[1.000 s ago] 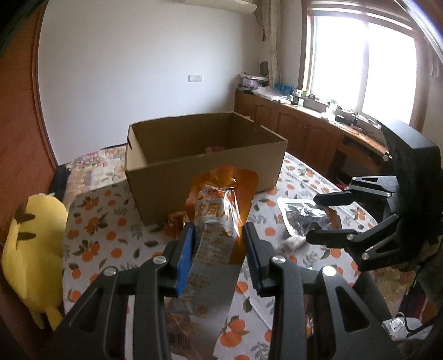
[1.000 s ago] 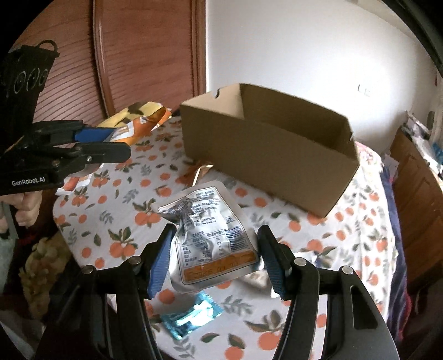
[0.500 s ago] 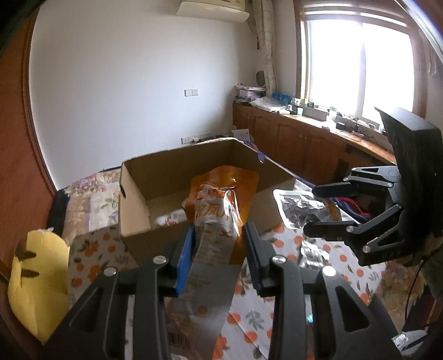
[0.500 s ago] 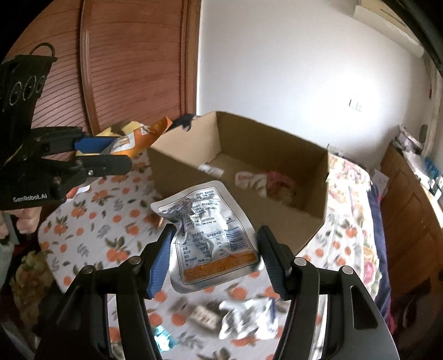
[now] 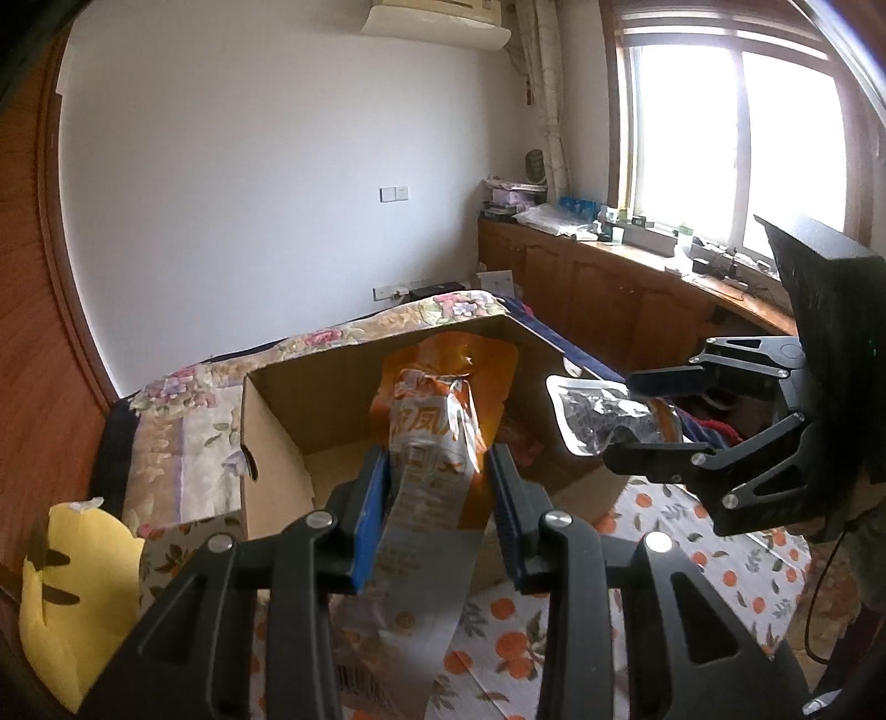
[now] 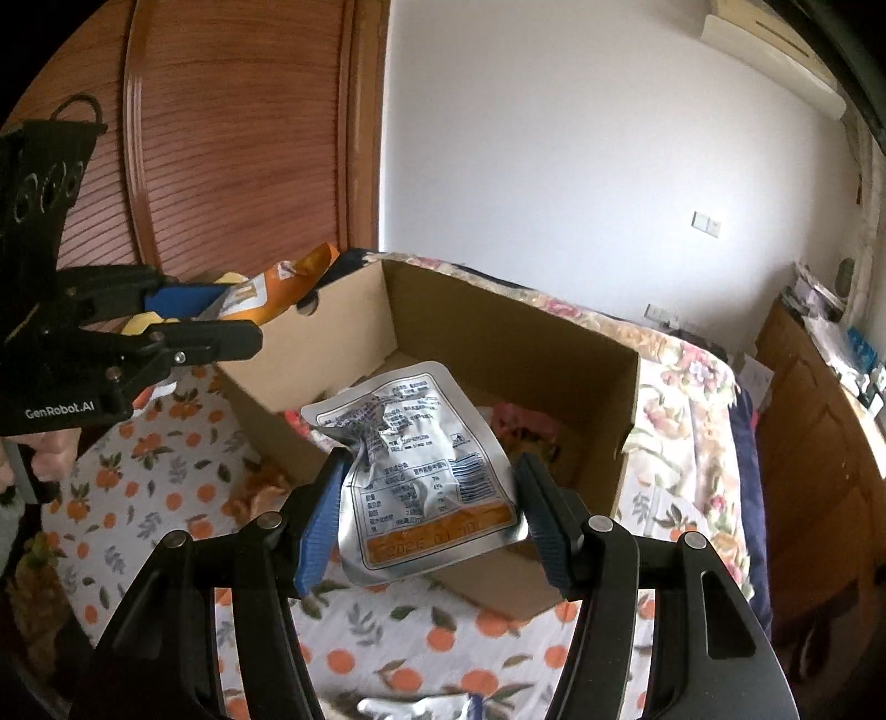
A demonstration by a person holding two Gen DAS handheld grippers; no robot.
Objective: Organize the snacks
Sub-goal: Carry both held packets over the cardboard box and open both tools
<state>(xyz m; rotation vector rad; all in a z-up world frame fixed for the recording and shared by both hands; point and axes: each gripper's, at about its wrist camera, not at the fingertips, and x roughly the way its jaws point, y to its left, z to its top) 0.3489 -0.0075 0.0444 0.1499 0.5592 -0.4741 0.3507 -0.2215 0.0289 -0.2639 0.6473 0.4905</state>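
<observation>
Right wrist only — pink snacks [image 6: 512, 416] inside cardboard box [image 6: 554, 343] (partly hidden)

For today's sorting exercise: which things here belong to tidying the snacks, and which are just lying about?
Part of the job:
orange snack packet in the left tool
silver pouch in the right tool
cardboard box
pink snacks in the box

Just lying about:
yellow plush toy
orange-print tablecloth
air conditioner
</observation>
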